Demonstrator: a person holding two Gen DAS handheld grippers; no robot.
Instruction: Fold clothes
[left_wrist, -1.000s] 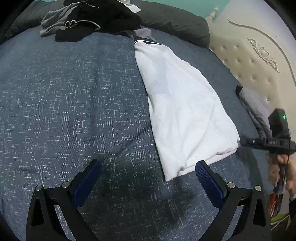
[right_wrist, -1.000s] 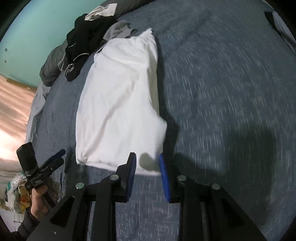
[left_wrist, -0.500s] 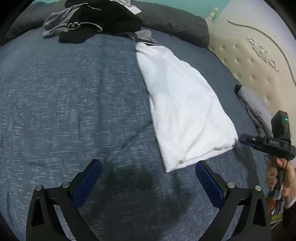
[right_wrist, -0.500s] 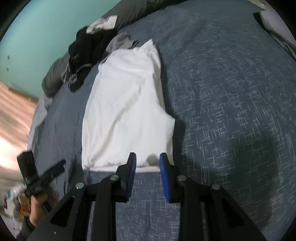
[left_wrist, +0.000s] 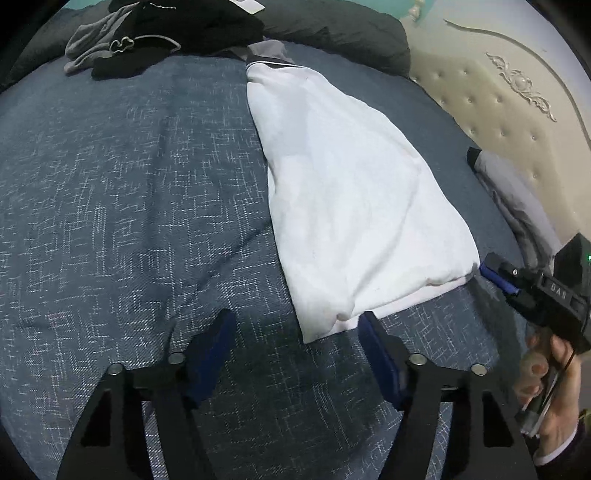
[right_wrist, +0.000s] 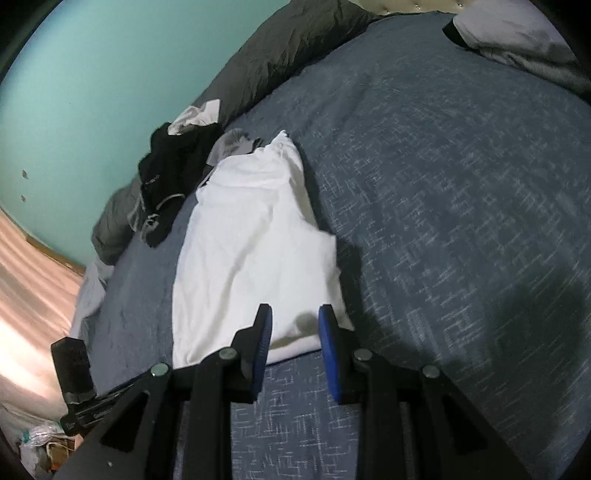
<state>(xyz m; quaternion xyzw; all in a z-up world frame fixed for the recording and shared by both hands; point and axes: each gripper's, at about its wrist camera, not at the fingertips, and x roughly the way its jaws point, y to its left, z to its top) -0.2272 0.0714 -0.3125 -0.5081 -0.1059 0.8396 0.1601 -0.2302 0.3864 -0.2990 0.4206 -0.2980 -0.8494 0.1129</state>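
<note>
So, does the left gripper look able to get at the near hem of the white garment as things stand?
Probably yes: the left gripper has been closing with nothing between its jaws, and the white garment has its near corner just ahead, with nothing in the way.

Left gripper (left_wrist: 295, 325) hovering over blue bedspread (left_wrist: 129, 221), jaws just narrowed, nothing pinched; folded white garment (left_wrist: 354, 206) corner between them. Right gripper (left_wrist: 495, 271) beside garment's far corner.

White garment (left_wrist: 354, 206): folded lengthwise into a long strip; lies flat on the bedspread (left_wrist: 129, 184); dark-trimmed end toward the far edge; possibly a shirt.
</note>
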